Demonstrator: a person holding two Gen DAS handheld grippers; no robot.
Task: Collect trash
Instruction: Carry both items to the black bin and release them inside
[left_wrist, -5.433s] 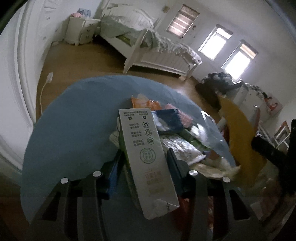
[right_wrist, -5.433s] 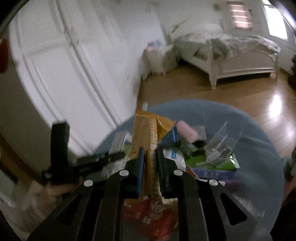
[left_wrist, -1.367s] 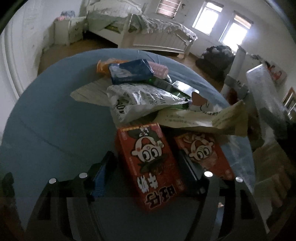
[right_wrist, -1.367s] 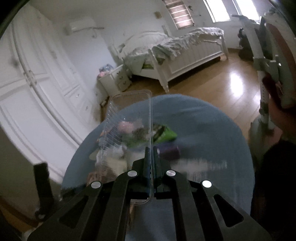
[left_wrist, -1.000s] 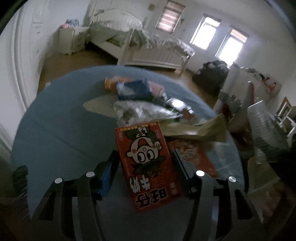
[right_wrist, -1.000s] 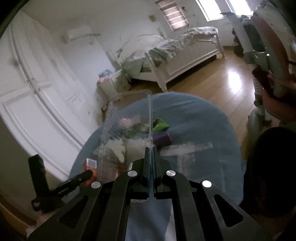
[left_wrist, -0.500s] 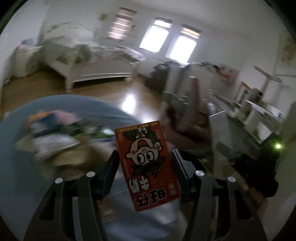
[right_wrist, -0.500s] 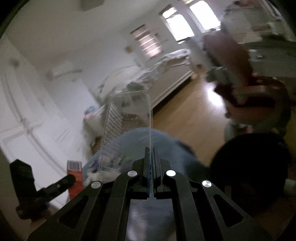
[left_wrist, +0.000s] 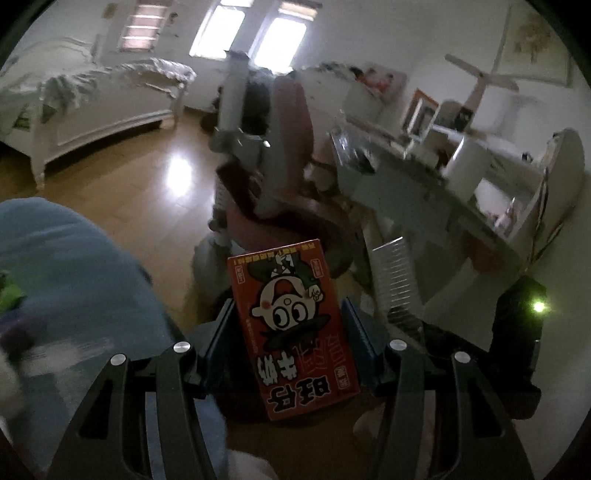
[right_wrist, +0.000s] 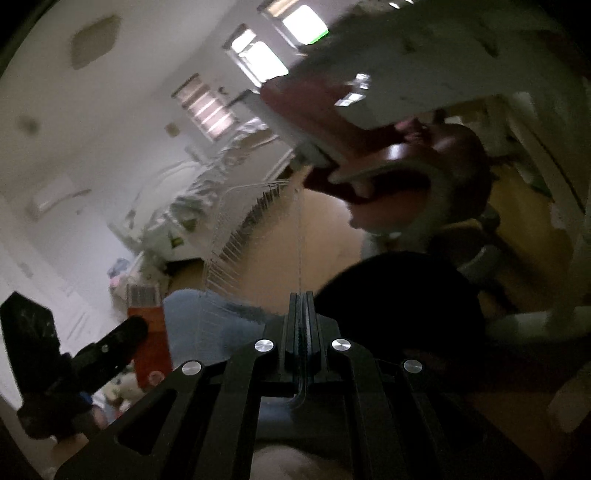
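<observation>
My left gripper (left_wrist: 291, 325) is shut on a red drink carton (left_wrist: 295, 325) with a cartoon face, held in the air past the edge of the blue round table (left_wrist: 74, 266). My right gripper (right_wrist: 301, 306) is shut on the edge of a clear ribbed plastic tray (right_wrist: 258, 236), which also shows in the left wrist view (left_wrist: 395, 280). The red carton and left gripper (right_wrist: 122, 339) appear at the lower left of the right wrist view. A black round bin (right_wrist: 402, 302) lies just below and right of the tray.
A red-brown desk chair (left_wrist: 288, 177) stands ahead on the wooden floor (left_wrist: 129, 184). A cluttered white desk (left_wrist: 443, 173) is to the right, a white bed (left_wrist: 92, 99) at the far left. Leftover wrappers (left_wrist: 7, 295) lie on the table.
Both grippers have swung away from the table towards the chair and desk, carrying the red carton and the clear tray. The right wrist view has tilted and the black bin is closer.
</observation>
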